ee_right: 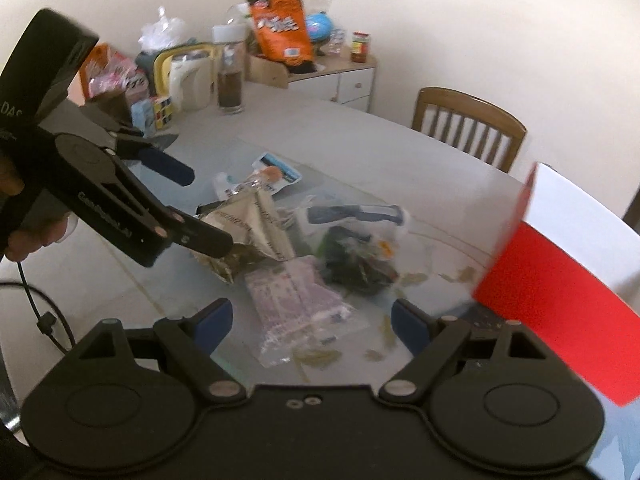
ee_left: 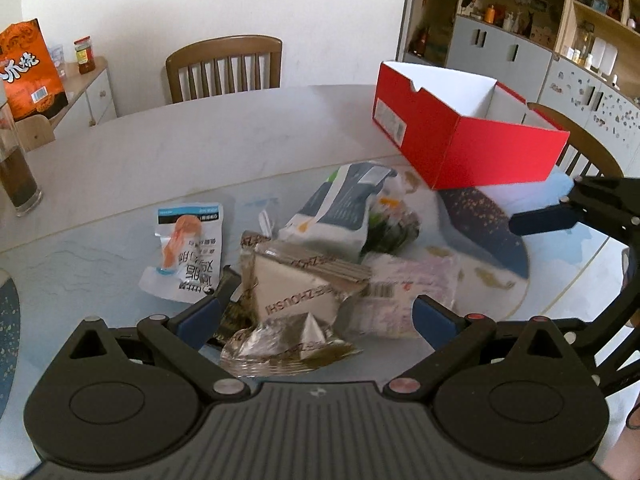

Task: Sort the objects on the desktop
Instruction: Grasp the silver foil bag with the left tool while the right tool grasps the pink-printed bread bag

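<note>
A heap of packets lies on the glass table top. Nearest my left gripper is a clear wrapped packet with a white wedge; my open jaws straddle it without closing. Beside it lie a pink packet, a white-and-blue pouch, a dark green packet and a white sachet with an orange picture. An open red box stands at the back right. My right gripper is open above the pink packet, next to the red box. The left gripper shows there around the silvery packet.
Wooden chairs stand behind the table and at the right. A glass bottle stands at the table's left edge. A side cabinet carries an orange bag and jars. Bottles, a Rubik's cube and bags crowd the far left.
</note>
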A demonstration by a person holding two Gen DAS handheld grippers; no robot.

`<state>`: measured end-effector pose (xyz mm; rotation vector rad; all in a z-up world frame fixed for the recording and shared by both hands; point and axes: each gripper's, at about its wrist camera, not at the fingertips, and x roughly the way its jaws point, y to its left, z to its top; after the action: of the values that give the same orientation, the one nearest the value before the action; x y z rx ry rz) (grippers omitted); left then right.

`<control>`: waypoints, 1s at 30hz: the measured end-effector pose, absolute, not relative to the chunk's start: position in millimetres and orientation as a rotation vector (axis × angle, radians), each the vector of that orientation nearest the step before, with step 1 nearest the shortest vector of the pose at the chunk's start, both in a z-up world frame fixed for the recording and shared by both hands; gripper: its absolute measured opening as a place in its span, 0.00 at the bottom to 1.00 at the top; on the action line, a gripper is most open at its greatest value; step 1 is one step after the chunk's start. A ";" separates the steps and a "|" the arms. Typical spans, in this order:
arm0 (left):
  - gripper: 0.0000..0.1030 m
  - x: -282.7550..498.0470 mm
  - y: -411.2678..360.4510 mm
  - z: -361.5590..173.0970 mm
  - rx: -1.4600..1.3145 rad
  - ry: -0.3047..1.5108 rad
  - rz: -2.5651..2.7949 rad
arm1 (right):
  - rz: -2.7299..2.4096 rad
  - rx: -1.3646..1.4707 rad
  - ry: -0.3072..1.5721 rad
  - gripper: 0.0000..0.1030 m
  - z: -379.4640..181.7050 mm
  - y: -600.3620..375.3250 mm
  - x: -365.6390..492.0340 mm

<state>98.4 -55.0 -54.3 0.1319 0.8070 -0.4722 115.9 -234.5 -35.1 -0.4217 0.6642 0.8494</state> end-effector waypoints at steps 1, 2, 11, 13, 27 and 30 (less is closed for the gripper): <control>1.00 99.0 -53.7 -57.1 0.133 0.804 -0.471 | 0.860 -0.437 0.659 0.84 -38.2 -229.3 115.9; 1.00 99.8 -52.7 -59.6 0.135 0.801 -0.469 | 0.866 -0.454 0.657 0.84 -41.2 -225.0 115.8; 0.99 111.0 -50.6 -70.2 0.120 0.788 -0.488 | 0.920 -0.552 0.660 0.82 -65.1 -201.3 125.0; 0.99 114.1 -50.0 -73.3 0.114 0.792 -0.492 | 0.920 -0.564 0.663 0.82 -69.4 -197.7 129.4; 0.88 118.6 -54.3 -88.8 0.130 0.794 -0.502 | 0.950 -0.590 0.680 0.71 -82.9 -191.0 141.1; 0.83 117.4 -54.9 -90.1 0.138 0.788 -0.502 | 0.961 -0.598 0.686 0.62 -84.9 -190.0 145.3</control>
<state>117.4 -54.9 -90.1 0.1385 0.7877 -0.5023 145.3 -190.0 -84.9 -0.5976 0.6864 0.9609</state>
